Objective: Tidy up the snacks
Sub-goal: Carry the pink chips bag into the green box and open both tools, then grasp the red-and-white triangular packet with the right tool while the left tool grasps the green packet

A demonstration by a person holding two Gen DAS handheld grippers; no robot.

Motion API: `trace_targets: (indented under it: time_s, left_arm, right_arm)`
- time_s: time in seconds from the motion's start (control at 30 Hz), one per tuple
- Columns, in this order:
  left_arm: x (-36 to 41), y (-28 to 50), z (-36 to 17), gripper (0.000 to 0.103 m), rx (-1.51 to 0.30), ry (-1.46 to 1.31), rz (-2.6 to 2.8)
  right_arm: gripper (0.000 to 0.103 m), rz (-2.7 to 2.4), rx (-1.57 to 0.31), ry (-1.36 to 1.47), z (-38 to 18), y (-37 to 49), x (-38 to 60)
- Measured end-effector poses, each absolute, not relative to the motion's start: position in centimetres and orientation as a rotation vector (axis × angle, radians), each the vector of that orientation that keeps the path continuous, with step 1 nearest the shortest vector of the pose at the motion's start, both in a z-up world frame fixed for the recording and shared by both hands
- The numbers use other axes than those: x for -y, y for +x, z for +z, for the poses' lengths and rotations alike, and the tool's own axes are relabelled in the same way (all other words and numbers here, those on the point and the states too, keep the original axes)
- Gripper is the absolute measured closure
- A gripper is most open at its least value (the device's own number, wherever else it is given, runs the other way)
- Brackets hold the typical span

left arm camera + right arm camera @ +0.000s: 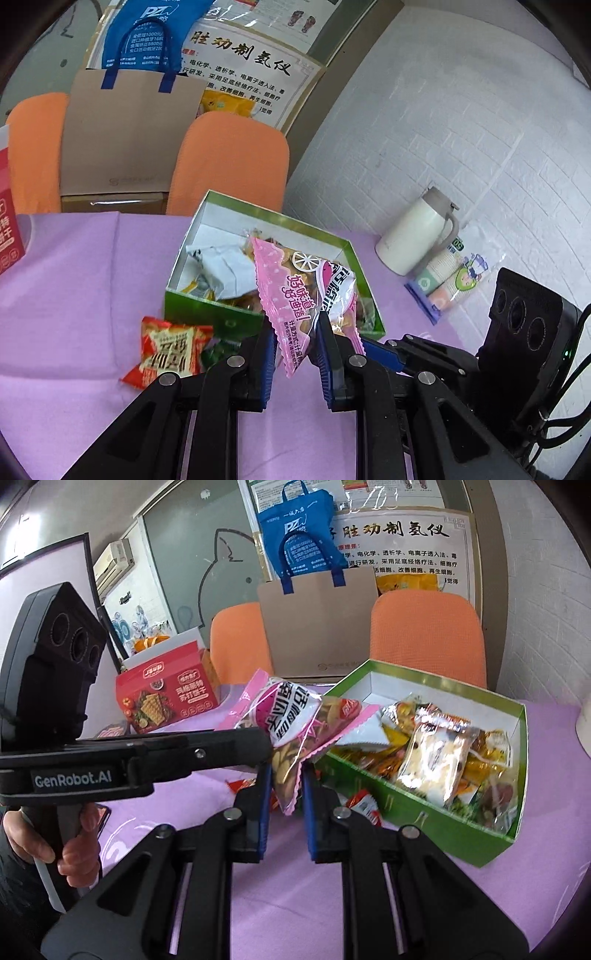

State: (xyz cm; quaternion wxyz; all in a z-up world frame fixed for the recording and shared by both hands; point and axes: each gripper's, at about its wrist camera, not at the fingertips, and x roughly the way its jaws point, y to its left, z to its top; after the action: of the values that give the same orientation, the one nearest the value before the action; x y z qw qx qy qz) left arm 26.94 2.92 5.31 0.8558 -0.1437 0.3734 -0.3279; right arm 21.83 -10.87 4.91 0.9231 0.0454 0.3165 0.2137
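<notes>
Both grippers are raised off the table, side by side. The left gripper (pixel 295 325) has its blue-padded fingers (pixel 267 354) pinched on the pink snack packet (pixel 291 295). The right gripper (pixel 286 786) grips the same packet's lower corner. A hand (pixel 70 845) wraps the left gripper's handle from below.

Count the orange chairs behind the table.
2. One orange chair stands left of the brown paper bag, the other orange chair right of it, behind the green box. More may be hidden.
</notes>
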Motion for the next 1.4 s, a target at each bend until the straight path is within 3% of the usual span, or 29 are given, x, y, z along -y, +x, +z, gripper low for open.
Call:
trace_targets:
  time_s: [0.27,0.33,0.37,0.4,0.5,0.6,0.9,1.2,1.4]
  left_arm:
    - [0.7,34.3,3.3,0.083,-0.833,-0.301,-0.667]
    - [1.1,35.4,2.3,0.077,-0.84,-0.285,-0.637]
    - [1.2,35.9,1.8,0.058,-0.851,-0.278,-0.622]
    - [1.2,36.3,1.2,0.034,-0.862,-0.277,-0.595]
    - [0.2,36.1,0.4,0.02,-0.82,-0.302,-0.538]
    - [-0.3,36.2,0.1,0.019,-0.84,-0.294,-0.502]
    - [-2.3,33.5,1.6,0.019,-0.817,-0.287,-0.474]
    - [-3.6,28.2,3.0,0.019,-0.809,-0.26,-0.47]
    - [-3.7,24.6,2.1,0.019,-0.827,-0.243,-0.513]
  right_arm:
    - [0.085,0.376,-0.679,0.115,3.9,28.2,13.1]
    - [0.082,0.359,-0.686,0.104,3.0,29.5,13.6]
    - [0.078,0.348,-0.687,0.083,2.5,30.0,13.6]
    - [0.066,0.339,-0.687,0.05,2.0,30.4,13.5]
    - [0.036,0.316,-0.658,-0.046,1.2,30.3,13.3]
    - [0.029,0.303,-0.627,-0.133,0.8,29.7,12.6]
    - [0.023,0.31,-0.615,-0.109,2.5,27.2,12.6]
    - [0.022,0.351,-0.586,-0.058,5.4,22.2,13.0]
    - [0.022,0.352,-0.634,-0.046,4.3,19.8,13.6]
